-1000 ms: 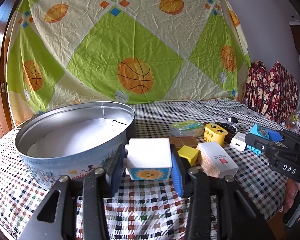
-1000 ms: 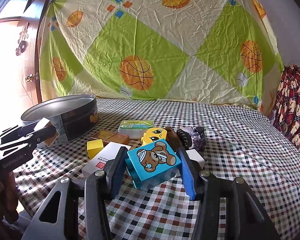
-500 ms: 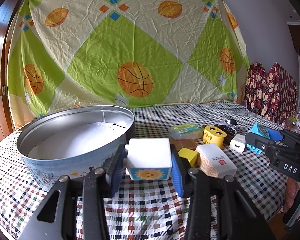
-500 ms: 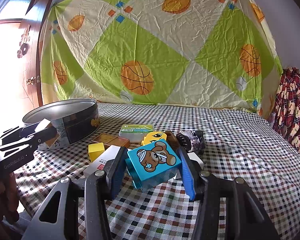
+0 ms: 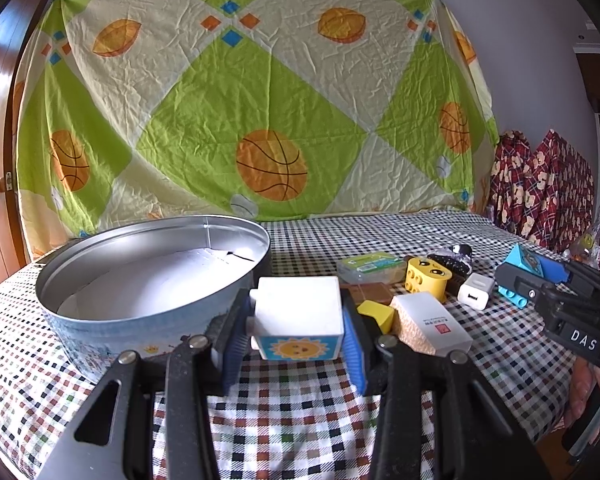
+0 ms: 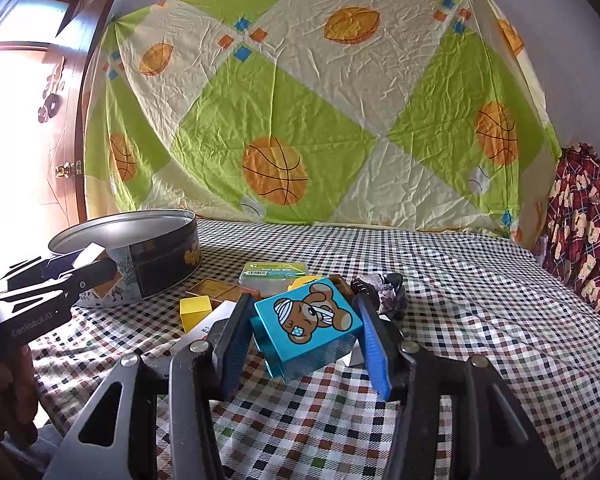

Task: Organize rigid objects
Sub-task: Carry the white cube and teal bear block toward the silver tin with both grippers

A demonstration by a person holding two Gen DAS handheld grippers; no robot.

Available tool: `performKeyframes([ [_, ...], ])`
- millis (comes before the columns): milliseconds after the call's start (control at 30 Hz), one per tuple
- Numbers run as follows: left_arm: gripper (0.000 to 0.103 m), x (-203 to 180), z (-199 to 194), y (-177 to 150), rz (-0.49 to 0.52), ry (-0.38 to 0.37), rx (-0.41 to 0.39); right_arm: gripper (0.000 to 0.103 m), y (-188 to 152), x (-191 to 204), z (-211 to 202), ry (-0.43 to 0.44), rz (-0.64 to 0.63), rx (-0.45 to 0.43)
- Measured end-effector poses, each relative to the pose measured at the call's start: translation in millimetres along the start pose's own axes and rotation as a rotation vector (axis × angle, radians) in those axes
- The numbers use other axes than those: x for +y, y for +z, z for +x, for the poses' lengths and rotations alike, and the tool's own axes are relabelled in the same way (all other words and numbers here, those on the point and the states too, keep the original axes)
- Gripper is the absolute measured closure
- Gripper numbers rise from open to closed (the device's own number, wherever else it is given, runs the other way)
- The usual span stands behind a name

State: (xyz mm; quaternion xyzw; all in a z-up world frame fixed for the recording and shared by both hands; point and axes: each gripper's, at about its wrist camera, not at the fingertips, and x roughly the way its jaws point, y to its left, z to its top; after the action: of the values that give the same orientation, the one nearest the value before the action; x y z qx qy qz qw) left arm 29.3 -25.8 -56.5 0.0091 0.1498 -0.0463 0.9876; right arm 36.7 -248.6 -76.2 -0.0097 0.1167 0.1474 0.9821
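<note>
My left gripper [image 5: 296, 324] is shut on a white block with a sun picture [image 5: 298, 316] and holds it above the cloth, just right of the round metal tin [image 5: 100, 320]. My right gripper [image 6: 304, 332] is shut on a blue block with a bear picture [image 6: 308, 328] and holds it tilted above the pile. The right gripper with its blue block also shows at the right of the left wrist view [image 5: 532, 276]. The left gripper also shows at the left of the right wrist view [image 6: 80, 268], beside the tin [image 6: 156, 256].
On the checked tablecloth [image 5: 300, 420] lie a yellow cube [image 5: 376, 314], a white box with a red label [image 5: 432, 326], a yellow face block [image 5: 426, 278], a white charger [image 5: 475, 290], a green-lidded clear box [image 5: 370, 266], a brown box [image 5: 370, 292] and a black hair clip [image 6: 380, 286]. A basketball-print sheet hangs behind.
Both grippers have risen a little and kept their blocks. The objects on the table have not moved.
</note>
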Motion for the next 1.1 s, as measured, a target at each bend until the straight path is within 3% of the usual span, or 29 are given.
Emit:
performKeyframes([
  [200,0.062,0.7,-2.7,-0.2,-0.002,-0.005,-0.02,0.051,0.0,-1.3,-1.2,-0.013,0.012,-0.003],
  [467,0.062,15.9,-7.5,-1.1,-0.024,0.016,-0.037,0.051,4.0,3.7,4.9,-0.102,0.014,0.028],
  [1100,0.062,81.9,-25.1,-9.1,-0.06,0.195,-0.091,0.05,13.8,75.9,22.4,0.02,-0.059,0.089],
])
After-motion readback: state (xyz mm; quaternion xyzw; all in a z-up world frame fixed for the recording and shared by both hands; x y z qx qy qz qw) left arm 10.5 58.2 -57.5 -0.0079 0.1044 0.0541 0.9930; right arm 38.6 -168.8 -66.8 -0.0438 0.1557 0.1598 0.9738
